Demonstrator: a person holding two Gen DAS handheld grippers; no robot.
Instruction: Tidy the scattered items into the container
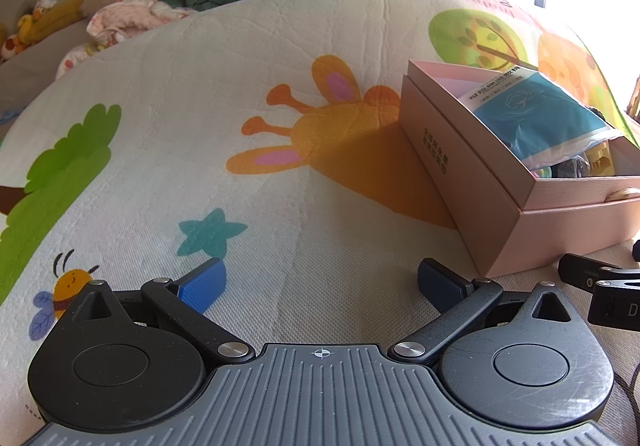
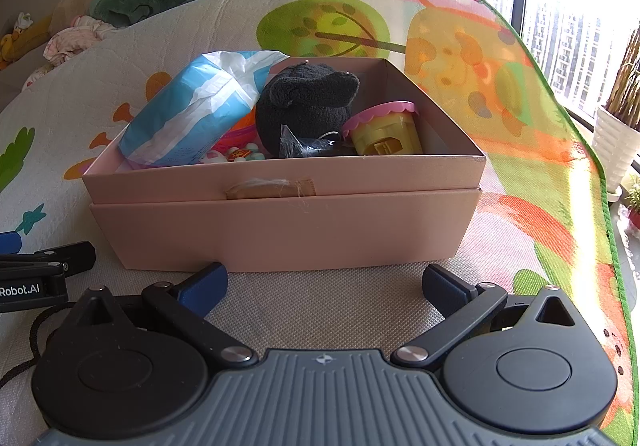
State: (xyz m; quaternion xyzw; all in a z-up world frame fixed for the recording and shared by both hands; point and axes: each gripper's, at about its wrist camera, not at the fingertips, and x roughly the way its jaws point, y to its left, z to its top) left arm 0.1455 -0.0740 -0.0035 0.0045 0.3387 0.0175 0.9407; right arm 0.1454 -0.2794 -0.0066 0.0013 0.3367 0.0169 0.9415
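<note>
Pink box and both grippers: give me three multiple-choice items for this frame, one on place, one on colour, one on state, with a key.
1. Where is the black plush toy?
A. On the mat beside the box
B. Inside the pink box
C. Between the right gripper's fingers

2. What colour is the lid on the yellow tub?
A. Pink
B. Green
C. Black

3. How do the left gripper and right gripper stand?
A. Both shut
B. Only the right one shut on a toy
C. Both open and empty

Key: 1 B, it sits between the blue-and-white packet and the tub; 2 A, a scalloped pink rim tops it; 3 C, only bare mat shows between the fingers.
</note>
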